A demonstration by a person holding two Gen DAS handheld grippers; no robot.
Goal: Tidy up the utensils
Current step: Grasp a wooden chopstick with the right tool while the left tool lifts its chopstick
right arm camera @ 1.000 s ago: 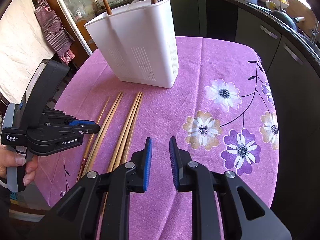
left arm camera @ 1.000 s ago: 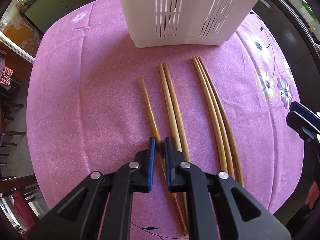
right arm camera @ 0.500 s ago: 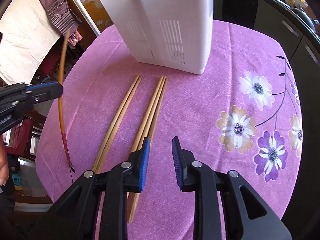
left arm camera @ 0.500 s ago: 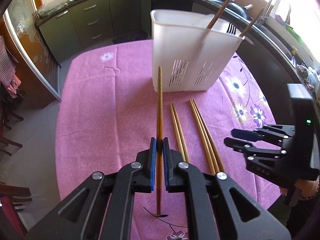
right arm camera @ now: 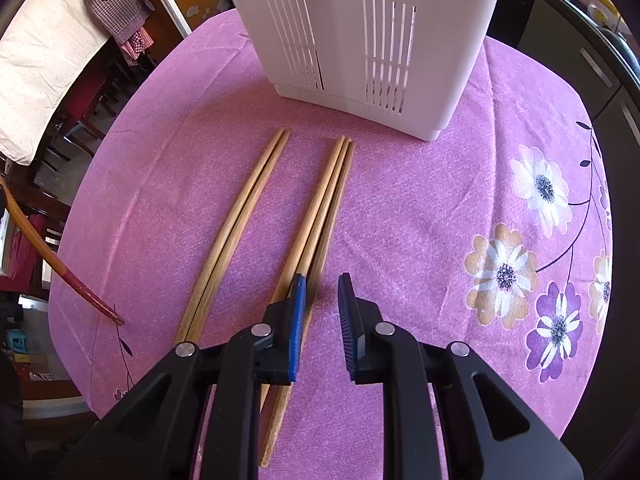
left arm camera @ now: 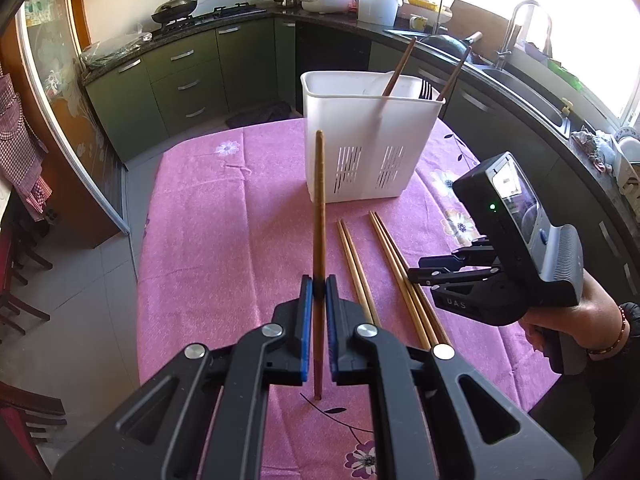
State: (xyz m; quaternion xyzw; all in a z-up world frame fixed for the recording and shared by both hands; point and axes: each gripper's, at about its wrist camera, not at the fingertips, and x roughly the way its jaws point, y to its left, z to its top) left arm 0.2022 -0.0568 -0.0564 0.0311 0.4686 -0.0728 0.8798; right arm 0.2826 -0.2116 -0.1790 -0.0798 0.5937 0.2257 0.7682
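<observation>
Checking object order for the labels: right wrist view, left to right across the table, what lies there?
Dark chopstick held up at the left edge → pair of light chopsticks → bundle of three chopsticks → right claw, open → flower prints on the pink tablecloth.

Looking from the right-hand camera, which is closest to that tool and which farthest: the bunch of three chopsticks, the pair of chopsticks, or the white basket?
From the right tool:
1. Bunch of three chopsticks, beside its left finger.
2. Pair of chopsticks, further left on the cloth.
3. White basket, ahead at the far end.
</observation>
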